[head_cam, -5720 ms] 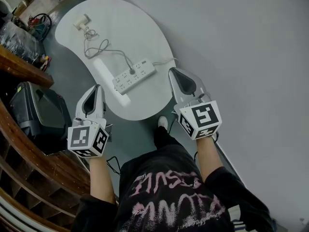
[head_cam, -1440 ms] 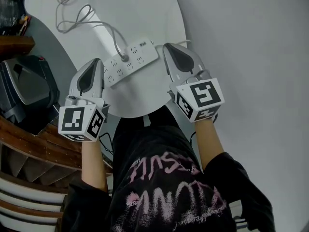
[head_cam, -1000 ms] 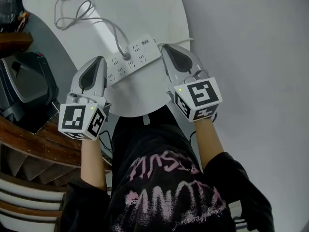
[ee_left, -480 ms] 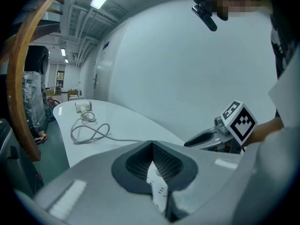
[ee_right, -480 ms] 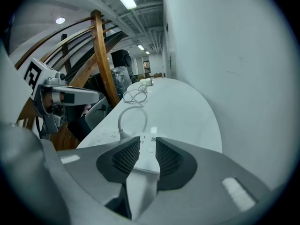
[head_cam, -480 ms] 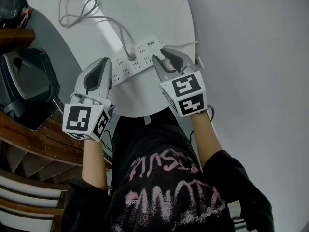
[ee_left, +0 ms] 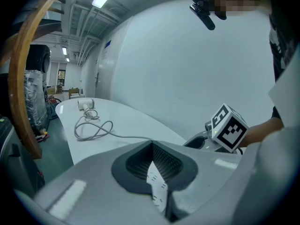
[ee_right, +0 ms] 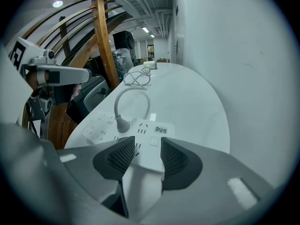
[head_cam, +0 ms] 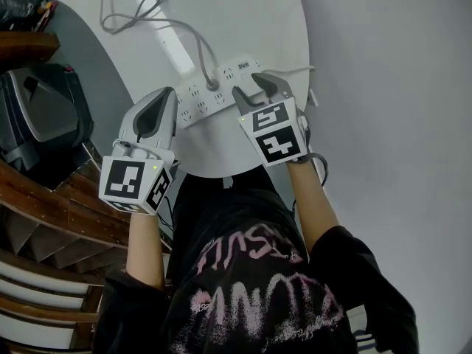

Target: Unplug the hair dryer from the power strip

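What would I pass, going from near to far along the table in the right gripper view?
Nearest first: right gripper, its jaws apart → white power strip → grey plug stuck in it → looped cord → hair dryer at the far end of the table.

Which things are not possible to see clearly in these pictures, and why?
Hair dryer: beyond the head view's top edge; too small for detail in both gripper views.
Power strip: in the left gripper view, the left hand-held gripper hides all but a sliver.
Strip's label: print blurred in the right gripper view.
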`<action>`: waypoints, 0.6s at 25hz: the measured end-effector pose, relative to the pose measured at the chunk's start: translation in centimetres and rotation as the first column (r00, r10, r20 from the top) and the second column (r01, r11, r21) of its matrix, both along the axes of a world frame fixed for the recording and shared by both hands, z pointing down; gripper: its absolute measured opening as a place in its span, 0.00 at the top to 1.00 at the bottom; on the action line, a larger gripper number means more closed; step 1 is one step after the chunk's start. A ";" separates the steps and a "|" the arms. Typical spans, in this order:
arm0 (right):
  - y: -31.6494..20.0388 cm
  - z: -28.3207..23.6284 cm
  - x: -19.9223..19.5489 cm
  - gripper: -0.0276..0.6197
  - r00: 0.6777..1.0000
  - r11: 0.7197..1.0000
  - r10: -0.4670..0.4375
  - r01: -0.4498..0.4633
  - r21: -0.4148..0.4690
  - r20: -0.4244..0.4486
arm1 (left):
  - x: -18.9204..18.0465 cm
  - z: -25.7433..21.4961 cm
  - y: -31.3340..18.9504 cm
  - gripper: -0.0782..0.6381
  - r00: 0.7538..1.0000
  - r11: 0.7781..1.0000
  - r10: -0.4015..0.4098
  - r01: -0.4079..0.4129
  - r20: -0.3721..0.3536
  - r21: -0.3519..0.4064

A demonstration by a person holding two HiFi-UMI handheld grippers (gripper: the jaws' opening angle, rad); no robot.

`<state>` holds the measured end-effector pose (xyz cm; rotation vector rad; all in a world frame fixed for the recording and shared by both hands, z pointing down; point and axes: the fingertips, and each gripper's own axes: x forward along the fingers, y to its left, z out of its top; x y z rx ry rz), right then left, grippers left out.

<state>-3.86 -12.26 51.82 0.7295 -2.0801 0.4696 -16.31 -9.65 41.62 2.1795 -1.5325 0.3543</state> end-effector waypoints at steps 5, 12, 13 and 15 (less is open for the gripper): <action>0.0 0.9 -0.1 0.63 0.997 1.000 -0.025 0.026 0.000 -0.068 | 0.9 1.0 0.3 0.89 0.998 0.998 0.049 -0.048 0.033 -0.032; -0.1 1.1 -0.1 0.62 0.995 1.000 -0.024 0.023 -0.018 -0.093 | 2.2 1.5 0.1 0.89 0.993 0.994 0.106 -0.103 0.056 -0.046; -0.1 1.2 -0.1 0.62 0.995 1.000 -0.026 0.024 -0.018 -0.100 | 2.3 1.7 0.1 0.89 0.992 0.993 0.110 -0.107 0.056 -0.050; 0.0 1.3 -0.2 0.62 0.993 0.999 -0.031 0.029 -0.020 -0.113 | 2.6 2.0 0.1 0.89 0.991 0.991 0.121 -0.117 0.057 -0.058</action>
